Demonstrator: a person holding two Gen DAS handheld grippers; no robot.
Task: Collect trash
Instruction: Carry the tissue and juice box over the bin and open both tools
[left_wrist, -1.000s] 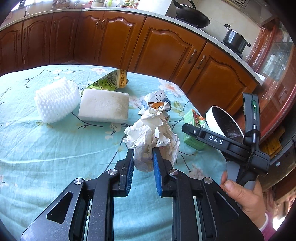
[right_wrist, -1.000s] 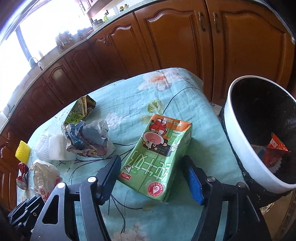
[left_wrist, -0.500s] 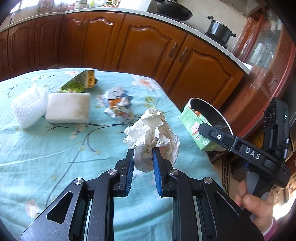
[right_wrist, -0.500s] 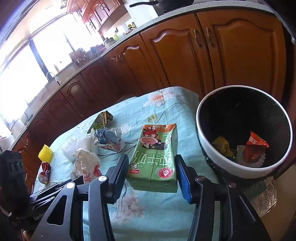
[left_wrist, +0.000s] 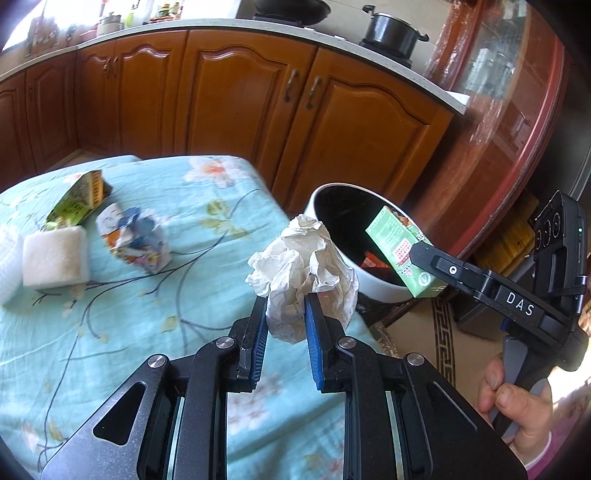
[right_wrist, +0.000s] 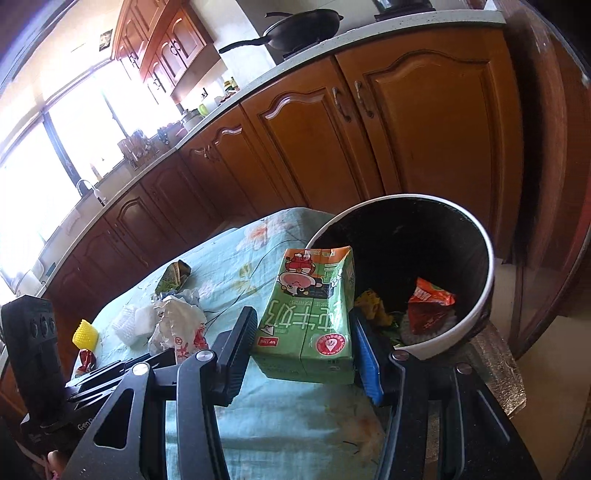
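On the bench, toward its far left edge, a foam block, a crumpled printed wrapper and a green packet are left lying. A crumpled paper ball is clamped in the left gripper above the bench's right edge, short of the bin. The green milk carton, long axis pointing toward the bin, is gripped by the right gripper, whose jaws have just been closing, at the rim; the bin's floor is partly hidden.

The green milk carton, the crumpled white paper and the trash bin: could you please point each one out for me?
green milk carton (right_wrist: 308, 317), right wrist view, its printed front face.
crumpled white paper (left_wrist: 303, 266), left wrist view, middle of the wad.
trash bin (right_wrist: 484, 295), right wrist view, its white rim.
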